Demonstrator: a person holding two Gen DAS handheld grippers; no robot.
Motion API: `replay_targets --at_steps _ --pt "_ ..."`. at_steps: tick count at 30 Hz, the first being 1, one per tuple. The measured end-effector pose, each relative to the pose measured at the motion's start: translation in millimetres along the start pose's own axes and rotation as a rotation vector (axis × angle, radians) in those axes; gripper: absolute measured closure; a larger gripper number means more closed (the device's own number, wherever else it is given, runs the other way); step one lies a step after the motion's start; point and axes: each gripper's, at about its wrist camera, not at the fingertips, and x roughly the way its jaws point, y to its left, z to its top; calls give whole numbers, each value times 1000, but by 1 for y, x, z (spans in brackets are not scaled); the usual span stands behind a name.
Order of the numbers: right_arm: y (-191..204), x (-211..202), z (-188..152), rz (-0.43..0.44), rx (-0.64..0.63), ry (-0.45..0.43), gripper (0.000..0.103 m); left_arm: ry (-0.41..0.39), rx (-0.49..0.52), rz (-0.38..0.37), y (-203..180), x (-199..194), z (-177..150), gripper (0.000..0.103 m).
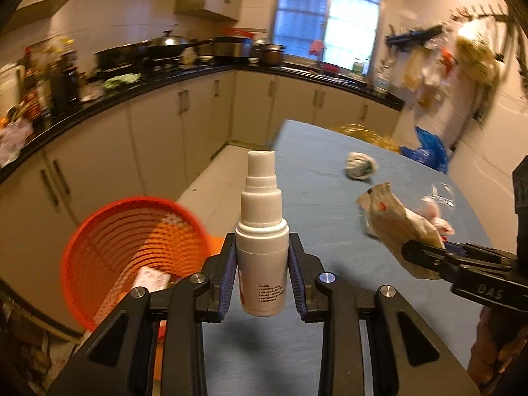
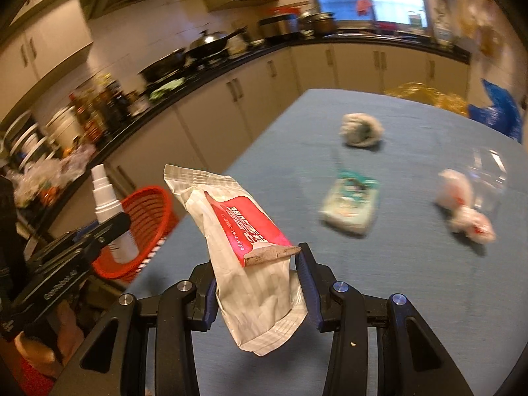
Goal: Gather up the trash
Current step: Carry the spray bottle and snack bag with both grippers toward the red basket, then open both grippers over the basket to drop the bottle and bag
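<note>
1. Your left tongs (image 1: 262,275) are pinching a white spray bottle (image 1: 262,241) upright, both blue pads pressed to its body, lifted clear above the blue bench (image 1: 330,178) near its left edge.
2. Your right tongs (image 2: 260,292) are clamped on a crumpled wet-wipe pack (image 2: 244,247), white with a red panel; it hangs tilted between the pads, off the bench surface.
3. Just left of and below the bench edge sits the orange basket (image 1: 132,250). You've got a small packet (image 1: 151,279) lying inside it; the rest of its contents is hidden behind the tongs.
4. Open bench ahead of both tongs, then the litter: a teal-and-white pack (image 2: 351,203) in the middle, a knotted white bag with red print (image 2: 462,201) to the right beside a clear plastic piece (image 2: 490,171).
5. Farther on, a grey-white wad (image 2: 361,130) lies alone, well apart from the rest.
6. At the far bench edge, a yellow bag (image 2: 425,95) and a blue bag (image 2: 498,112).
7. A strip of tiled floor (image 1: 214,184) runs between the bench's left edge and the kitchen cabinets (image 1: 158,138).
</note>
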Motion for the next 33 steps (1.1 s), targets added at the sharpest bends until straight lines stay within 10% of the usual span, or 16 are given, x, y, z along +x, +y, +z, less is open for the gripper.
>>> replay_targets --at_steps 15,33 --pt "106 72 21 143 -82 134 57 20 -165 124 118 -12 -16 74" --pt "151 137 42 209 -28 211 55 51 -178 117 139 3 -22 74"
